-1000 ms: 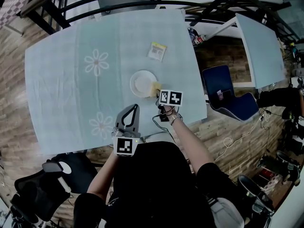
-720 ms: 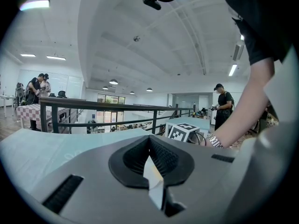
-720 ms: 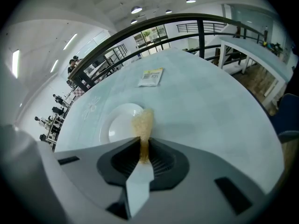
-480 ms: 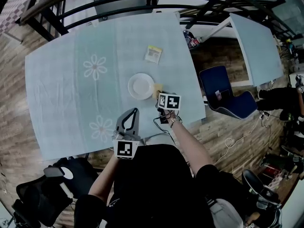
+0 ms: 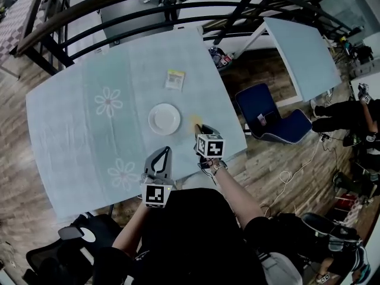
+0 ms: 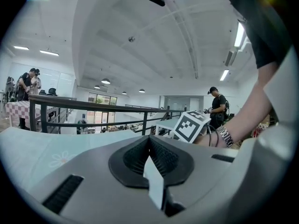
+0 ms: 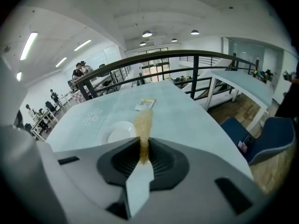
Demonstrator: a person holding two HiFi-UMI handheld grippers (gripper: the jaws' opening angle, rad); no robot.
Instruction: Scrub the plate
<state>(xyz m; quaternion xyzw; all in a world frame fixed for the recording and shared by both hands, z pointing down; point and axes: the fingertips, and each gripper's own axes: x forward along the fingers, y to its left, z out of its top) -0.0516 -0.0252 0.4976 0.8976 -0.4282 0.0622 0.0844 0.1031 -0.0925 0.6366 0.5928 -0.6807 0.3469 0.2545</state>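
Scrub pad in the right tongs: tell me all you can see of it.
The scrub pad is a thin yellow-brown strip, coarse and fibrous-looking, seen edge-on and upright. The right tongs are shut on its lower end; the rest sticks out past them. It sits right of the white plate, apart from it; whether it touches the table is unclear.

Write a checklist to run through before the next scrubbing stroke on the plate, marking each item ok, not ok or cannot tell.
1. Scrub pad clamped in right tool: ok.
2. Scrub pad touching plate: not ok, it is held off to the plate's right.
3. Plate flat on table, nothing on it: ok.
4. Left tool steadying plate: not ok, it is shut, empty, by the table's near edge.
5. Packet clear of plate: ok.
6. Plate clean: cannot tell.
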